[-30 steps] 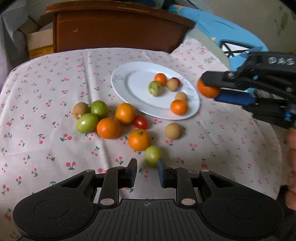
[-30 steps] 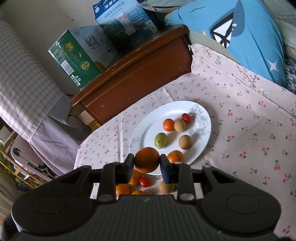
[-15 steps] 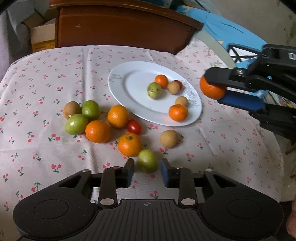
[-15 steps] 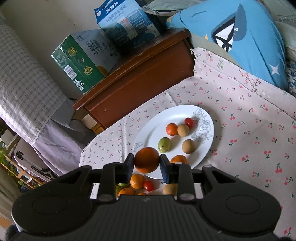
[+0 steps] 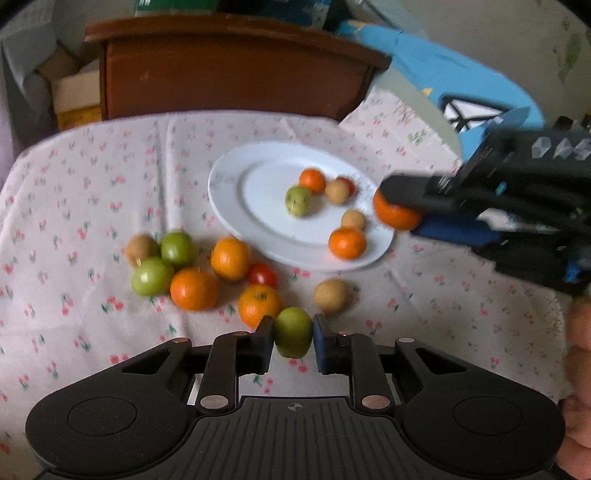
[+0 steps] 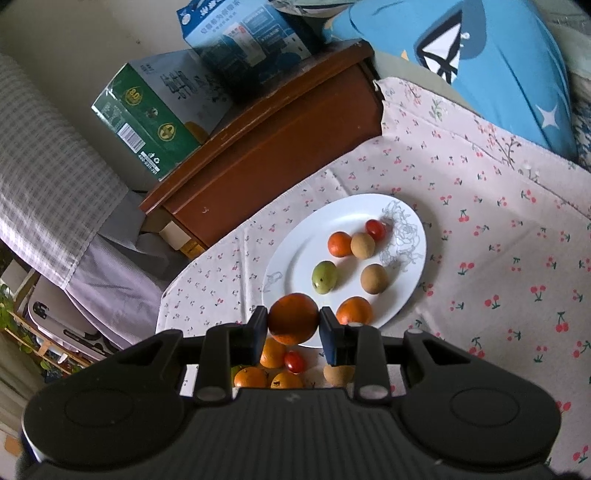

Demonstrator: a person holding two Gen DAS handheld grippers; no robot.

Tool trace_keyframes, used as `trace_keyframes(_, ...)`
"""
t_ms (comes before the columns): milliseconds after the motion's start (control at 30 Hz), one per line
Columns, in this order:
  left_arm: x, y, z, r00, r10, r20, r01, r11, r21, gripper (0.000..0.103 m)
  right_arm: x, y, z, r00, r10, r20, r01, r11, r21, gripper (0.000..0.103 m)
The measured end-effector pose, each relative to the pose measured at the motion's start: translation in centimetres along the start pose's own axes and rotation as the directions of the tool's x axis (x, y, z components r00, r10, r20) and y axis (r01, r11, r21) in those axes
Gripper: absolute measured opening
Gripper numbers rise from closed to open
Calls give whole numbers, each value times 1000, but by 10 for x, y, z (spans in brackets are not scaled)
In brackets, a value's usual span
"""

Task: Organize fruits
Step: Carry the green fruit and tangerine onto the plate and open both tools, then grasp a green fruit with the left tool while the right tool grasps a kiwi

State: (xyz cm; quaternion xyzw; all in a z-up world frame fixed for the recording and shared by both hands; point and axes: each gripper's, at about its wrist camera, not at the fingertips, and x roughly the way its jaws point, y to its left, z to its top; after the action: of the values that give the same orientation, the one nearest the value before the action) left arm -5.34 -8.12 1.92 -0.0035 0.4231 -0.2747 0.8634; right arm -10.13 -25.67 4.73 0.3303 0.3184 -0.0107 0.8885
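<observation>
Small round green fruit sits between the left tongs, both pads against its sides, clenched on it just above the cherry-print cloth on the tabletop. Right tongs clenched on a round orange mandarin, held over the near rim of the white oval ceramic plate; in the left view that mandarin hangs at the plate's right edge. On the plate: two smaller mandarins, one green fruit, two tan round fruits, one red cherry tomato. Loose pile on the cloth left of the plate: three orange mandarins, two green fruits, a tan fruit, a red cherry tomato, all close together, some touching. One tan round fruit lies alone just beside the left tongs. Behind the tabletop a brown wooden cabinet carrying a green carton and a blue carton; blue cushion at right. Left view is a bit blurred.
</observation>
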Motion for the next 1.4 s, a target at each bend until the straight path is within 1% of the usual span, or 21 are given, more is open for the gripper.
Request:
trace_keyframes(167, -13, 8, 26, 998, -43, 43, 42, 999, 28, 20, 8, -4, 8, 1000, 5, -7, -5, 1000, 19, 30)
trace_keyframes(367, -7, 19, 54, 997, -10, 73, 5, 997, 71, 20, 25, -11, 18, 1000, 11, -28, -10, 999, 37, 30)
trace_keyframes(567, 14, 26, 71, 998, 4, 62, -8, 997, 75, 20, 45, -14, 22, 998, -2, -59, 5, 999, 40, 30)
trace_keyframes(800, 44, 29, 80, 1000, 19, 17, -20, 997, 74, 20, 65, -20, 26, 996, -26, -85, 31, 998, 60, 30)
trace_keyframes(933, 55, 29, 85, 1000, 23, 8, -24, 997, 74, 20, 72, -21, 28, 996, -41, -83, 47, 997, 65, 32)
trace_keyframes(967, 57, 29, 86, 1000, 27, 11, -28, 997, 72, 23, 73, -21, 29, 996, -40, -81, 46, 997, 68, 32)
trace_keyframes(1033, 58, 29, 89, 1000, 27, 6, -27, 998, 65, 23, 73, -20, 30, 997, -38, -72, 43, 997, 71, 33)
trace_keyframes(1100, 57, 30, 92, 1000, 25, 11, -25, 998, 62, 29, 73, -18, 31, 997, -41, -65, 45, 997, 61, 33)
trace_keyframes(1133, 55, 30, 93, 999, 32, 16, -33, 997, 64, 42, 72, -17, 32, 997, -42, -60, 46, 997, 55, 33)
trace_keyframes(1167, 52, 29, 95, 999, 47, 19, -48, 997, 68, 60, 71, -15, 33, 998, -42, -53, 45, 998, 47, 34)
trace_keyframes(1200, 50, 28, 96, 998, 61, 23, -63, 995, 75, 68, 70, -14, 34, 998, -41, -48, 43, 998, 41, 35)
trace_keyframes(1233, 46, 27, 98, 996, 81, 34, -84, 993, 86, 72, 68, -13, 34, 998, -40, -42, 41, 999, 33, 35)
trace_keyframes(1333, 35, 25, 101, 994, 97, 55, -103, 988, 117, 75, 63, -9, 35, 999, -36, -28, 36, 999, 14, 36)
trace_keyframes(1400, 27, 26, 101, 992, 111, 59, -117, 986, 118, 78, 59, -6, 36, 999, -32, -18, 32, 999, -1, 37)
